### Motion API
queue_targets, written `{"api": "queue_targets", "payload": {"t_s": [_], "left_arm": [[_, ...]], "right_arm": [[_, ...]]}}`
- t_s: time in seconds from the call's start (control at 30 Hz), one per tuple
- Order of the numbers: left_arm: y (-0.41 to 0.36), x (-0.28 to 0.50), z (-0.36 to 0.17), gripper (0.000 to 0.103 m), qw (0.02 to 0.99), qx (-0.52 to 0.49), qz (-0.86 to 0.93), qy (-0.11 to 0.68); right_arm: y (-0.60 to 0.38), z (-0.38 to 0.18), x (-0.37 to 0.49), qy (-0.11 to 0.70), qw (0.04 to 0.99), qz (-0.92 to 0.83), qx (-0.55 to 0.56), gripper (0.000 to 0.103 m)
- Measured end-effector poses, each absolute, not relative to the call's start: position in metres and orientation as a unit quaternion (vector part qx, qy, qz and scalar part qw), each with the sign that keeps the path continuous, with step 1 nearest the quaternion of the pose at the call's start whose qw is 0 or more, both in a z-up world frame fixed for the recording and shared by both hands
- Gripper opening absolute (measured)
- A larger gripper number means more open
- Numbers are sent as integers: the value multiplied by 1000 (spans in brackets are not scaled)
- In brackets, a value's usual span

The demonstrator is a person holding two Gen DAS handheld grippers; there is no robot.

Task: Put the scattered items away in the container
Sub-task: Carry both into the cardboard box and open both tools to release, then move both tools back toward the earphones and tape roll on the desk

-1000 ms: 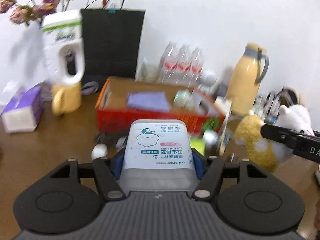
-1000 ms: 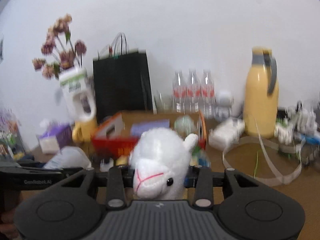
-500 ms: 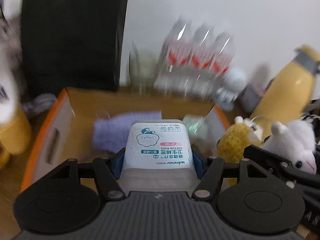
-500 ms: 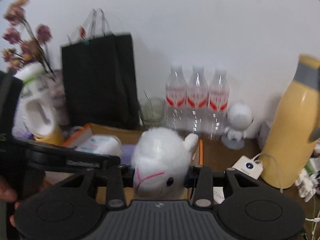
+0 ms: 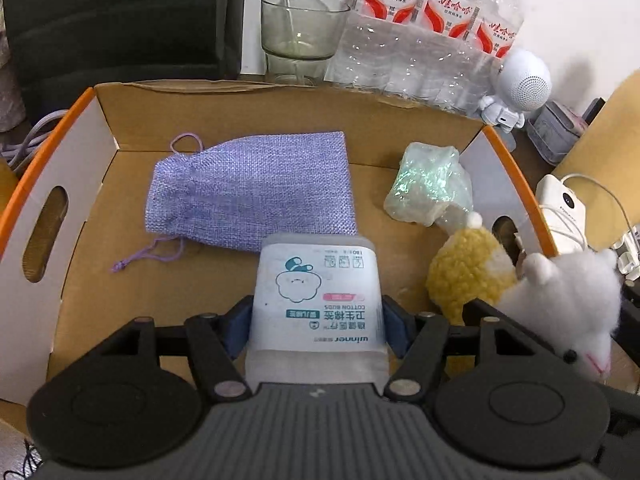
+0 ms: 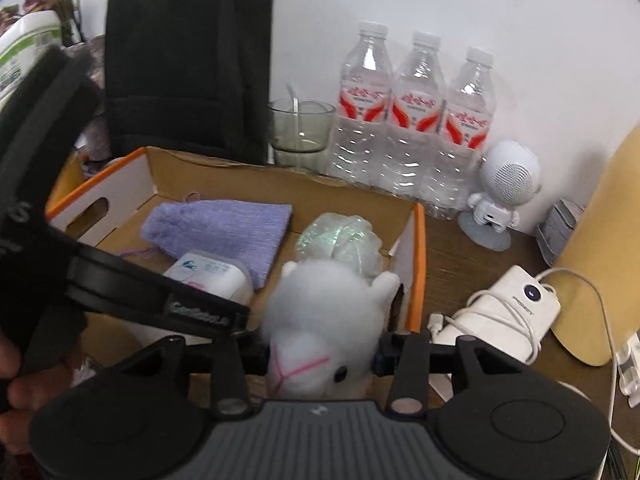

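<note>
item 1: my left gripper (image 5: 318, 316), pads pressed on both sides of the cotton bud box (image 5: 316, 300), held over the cardboard box (image 5: 96, 148) floor.
item 2: my right gripper (image 6: 322, 354), its jaws have just been opening; the white plush alpaca (image 6: 326, 320) sits between them, and whether the pads grip it i cannot quite tell. it hangs at the box's right wall, yellow body (image 5: 464, 276) inside.
item 3: purple drawstring pouch (image 5: 252, 192), lying flat at 11 o'clock from the cotton buds.
item 4: iridescent wrapped bundle (image 5: 430, 184), at 1 o'clock.
</note>
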State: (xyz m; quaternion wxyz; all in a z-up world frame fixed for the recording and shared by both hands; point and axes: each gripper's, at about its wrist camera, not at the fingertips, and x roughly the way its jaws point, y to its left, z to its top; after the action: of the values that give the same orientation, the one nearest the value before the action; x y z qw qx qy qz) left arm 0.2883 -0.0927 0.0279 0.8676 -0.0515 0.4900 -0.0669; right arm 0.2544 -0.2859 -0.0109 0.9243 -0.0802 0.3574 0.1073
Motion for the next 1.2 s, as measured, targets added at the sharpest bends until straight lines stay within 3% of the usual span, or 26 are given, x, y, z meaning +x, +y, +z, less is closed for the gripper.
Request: {"api": "queue_targets", "payload": {"t_s": [0.07,0.13,0.2,0.3,0.37,0.67,1.2], "left_arm": [[-91,288,34,71,867,-51,-71,490],[-87,286,46,75,871,-41,-68,486],[-80,283,61,87,877,-30,-63,475],[-66,277,84,96,886,-16,-50,460],[-56,275,99,100,888,-1,-43,457],[-29,253,135,103,884,3,-1,467],[-13,173,157,103,908,4,-13,418]], "right_arm": [[-289,-9,256,368,921,109,-66,48],[-292,-5,257,375,919,110,-56,63],[-295,3,257,377,918,116,-49,65],[-300,24,258,381,917,116,-32,67],[-303,41,262,389,914,118,-4,75],[-293,79,294,480,867,91,96,79],[-259,104,222,438,890,97,82,85]]}}
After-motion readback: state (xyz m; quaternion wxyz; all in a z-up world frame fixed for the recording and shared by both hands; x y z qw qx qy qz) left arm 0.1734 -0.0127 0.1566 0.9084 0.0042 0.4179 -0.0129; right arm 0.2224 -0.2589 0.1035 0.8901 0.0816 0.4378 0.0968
